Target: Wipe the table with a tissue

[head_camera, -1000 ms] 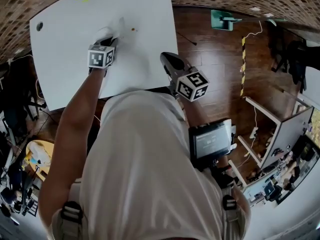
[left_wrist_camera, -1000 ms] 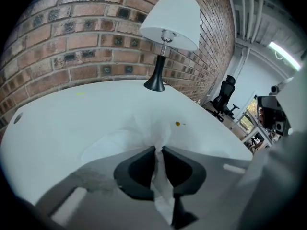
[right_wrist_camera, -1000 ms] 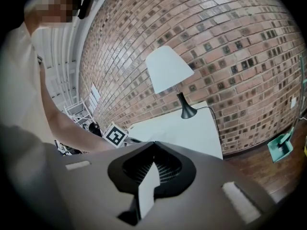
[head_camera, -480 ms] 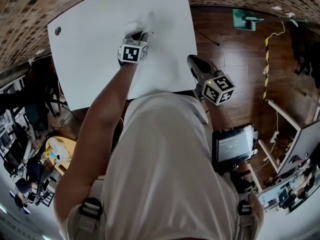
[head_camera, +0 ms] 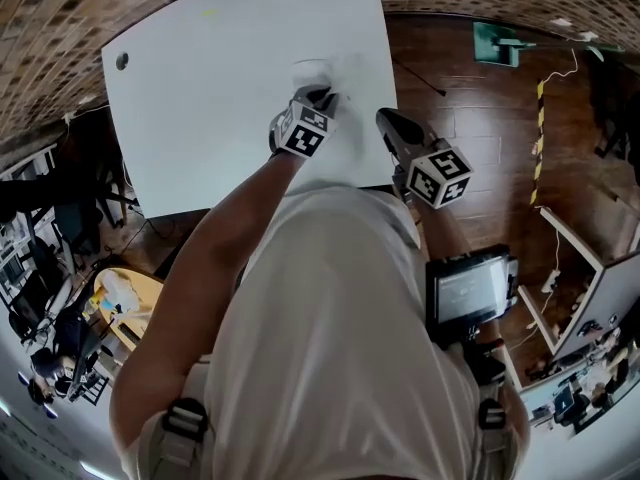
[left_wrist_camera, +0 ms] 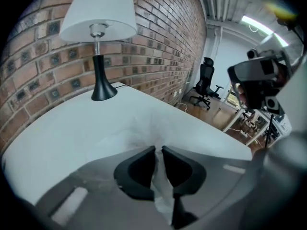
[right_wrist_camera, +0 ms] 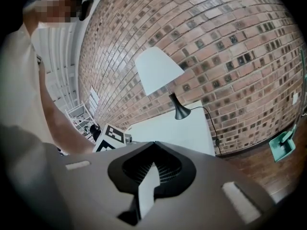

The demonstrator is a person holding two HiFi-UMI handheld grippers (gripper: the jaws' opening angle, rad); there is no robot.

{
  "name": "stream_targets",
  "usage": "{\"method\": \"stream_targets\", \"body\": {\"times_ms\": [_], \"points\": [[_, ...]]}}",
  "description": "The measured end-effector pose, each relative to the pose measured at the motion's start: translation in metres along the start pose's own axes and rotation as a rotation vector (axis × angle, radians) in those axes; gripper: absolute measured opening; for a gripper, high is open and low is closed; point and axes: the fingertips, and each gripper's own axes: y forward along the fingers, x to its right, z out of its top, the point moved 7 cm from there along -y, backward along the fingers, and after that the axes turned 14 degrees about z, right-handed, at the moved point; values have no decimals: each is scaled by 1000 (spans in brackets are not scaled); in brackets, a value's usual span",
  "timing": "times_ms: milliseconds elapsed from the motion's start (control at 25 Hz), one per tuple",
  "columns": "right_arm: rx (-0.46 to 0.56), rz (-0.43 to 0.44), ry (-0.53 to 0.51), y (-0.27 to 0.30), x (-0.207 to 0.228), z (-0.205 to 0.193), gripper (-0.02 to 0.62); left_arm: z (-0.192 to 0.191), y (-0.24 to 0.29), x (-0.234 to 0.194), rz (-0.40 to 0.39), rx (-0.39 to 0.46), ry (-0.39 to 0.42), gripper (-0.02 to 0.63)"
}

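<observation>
The white table [head_camera: 200, 98] fills the upper part of the head view. On it, near the right edge, lies a crumpled white tissue [head_camera: 312, 72]. My left gripper [head_camera: 322, 94] points down onto the tissue and is shut on it. In the left gripper view a strip of tissue [left_wrist_camera: 160, 186] runs between the black jaws of the left gripper [left_wrist_camera: 158, 150], and the rest spreads on the tabletop [left_wrist_camera: 139, 131]. My right gripper [head_camera: 386, 120] hangs beside the table's right edge, over the floor. In its own view the right gripper [right_wrist_camera: 152, 147] is shut with nothing in it.
A lamp [left_wrist_camera: 98, 37] with a white shade and black base stands on the table by the brick wall [right_wrist_camera: 230, 47]. A black office chair [left_wrist_camera: 206, 80] stands beyond the table. Wooden floor [head_camera: 470, 118] lies to the right, with a green object [head_camera: 495, 38] on it.
My left gripper has slid the tissue across the table from its middle toward the right edge, and has rolled. The right gripper has stayed beside the table's right edge.
</observation>
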Motion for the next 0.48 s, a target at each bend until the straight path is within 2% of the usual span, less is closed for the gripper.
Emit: {"method": "stream_targets", "body": {"times_ms": [120, 320, 400, 480], "points": [[-7, 11, -4, 4, -1, 2, 8, -6, -10, 21, -86, -14, 23, 37], [-10, 25, -5, 5, -1, 1, 6, -20, -23, 40, -277, -66, 49, 37], [-8, 25, -6, 4, -1, 1, 7, -25, -25, 32, -289, -74, 35, 37], [-5, 21, -4, 2, 0, 2, 8, -26, -23, 12, -254, -67, 0, 37]]}}
